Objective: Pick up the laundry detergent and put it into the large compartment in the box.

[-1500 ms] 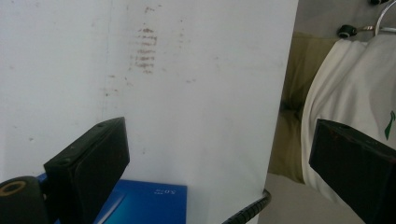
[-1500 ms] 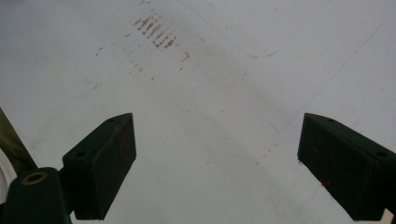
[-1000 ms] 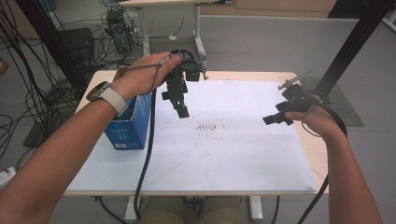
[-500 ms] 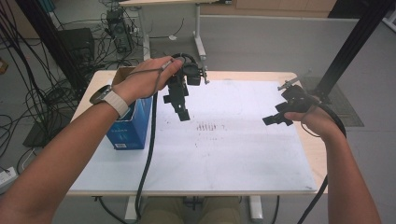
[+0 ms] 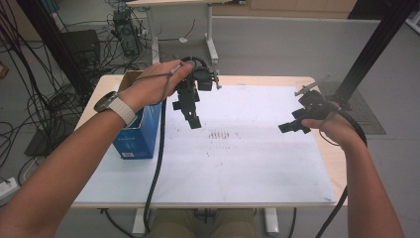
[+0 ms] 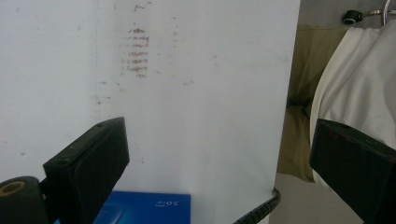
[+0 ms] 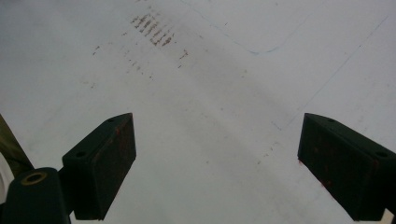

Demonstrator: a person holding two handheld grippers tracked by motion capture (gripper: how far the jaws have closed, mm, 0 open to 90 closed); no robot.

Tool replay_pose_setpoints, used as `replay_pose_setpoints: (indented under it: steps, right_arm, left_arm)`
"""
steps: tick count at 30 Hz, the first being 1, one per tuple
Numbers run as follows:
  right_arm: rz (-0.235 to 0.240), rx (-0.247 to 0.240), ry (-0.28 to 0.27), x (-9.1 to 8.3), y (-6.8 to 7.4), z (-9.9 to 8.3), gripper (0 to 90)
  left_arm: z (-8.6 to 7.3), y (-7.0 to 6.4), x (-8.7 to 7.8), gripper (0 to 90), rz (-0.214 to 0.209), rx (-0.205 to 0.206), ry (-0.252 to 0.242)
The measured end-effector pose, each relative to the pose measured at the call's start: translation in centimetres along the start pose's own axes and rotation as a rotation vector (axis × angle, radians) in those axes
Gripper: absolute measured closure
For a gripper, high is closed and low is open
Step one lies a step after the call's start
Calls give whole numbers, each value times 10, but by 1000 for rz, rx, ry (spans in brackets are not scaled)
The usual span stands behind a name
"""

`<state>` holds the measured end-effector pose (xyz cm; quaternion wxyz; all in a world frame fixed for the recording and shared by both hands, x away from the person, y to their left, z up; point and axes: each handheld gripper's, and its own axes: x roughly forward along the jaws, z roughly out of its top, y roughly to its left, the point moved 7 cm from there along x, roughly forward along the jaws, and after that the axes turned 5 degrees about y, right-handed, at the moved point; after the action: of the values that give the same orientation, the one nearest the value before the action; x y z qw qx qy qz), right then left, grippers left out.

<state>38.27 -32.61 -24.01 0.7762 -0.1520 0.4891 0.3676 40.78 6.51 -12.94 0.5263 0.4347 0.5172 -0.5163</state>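
High view: the left gripper [image 5: 190, 111] hangs above the white mat [image 5: 247, 163], just beside the open blue carton [image 5: 136, 134] at the table's left edge, and over the last second it has drifted a little toward that carton's side while the right gripper [image 5: 292, 126] has barely stirred near the mat's right edge. Both are released, jaws spread wide with nothing between them (each gripper view shows bare mat in the gap). In the left gripper view the carton's blue face [image 6: 154, 207] sits at the bottom, below the jaws, so it is near but not yet lined up. The rusty scuff marks [image 5: 223, 135] lie mid-mat, between the two grippers. Judging by the small shift, the left hand seems to be settling toward the carton; no grasp has begun.
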Motion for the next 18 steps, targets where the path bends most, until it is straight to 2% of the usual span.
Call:
replay_pose_setpoints:
  steps: [18]
  right_arm:
    - [5,8,1,4,-2,-4,113]
  left_arm:
    - [-3,7,8,53,-13,-20,7]
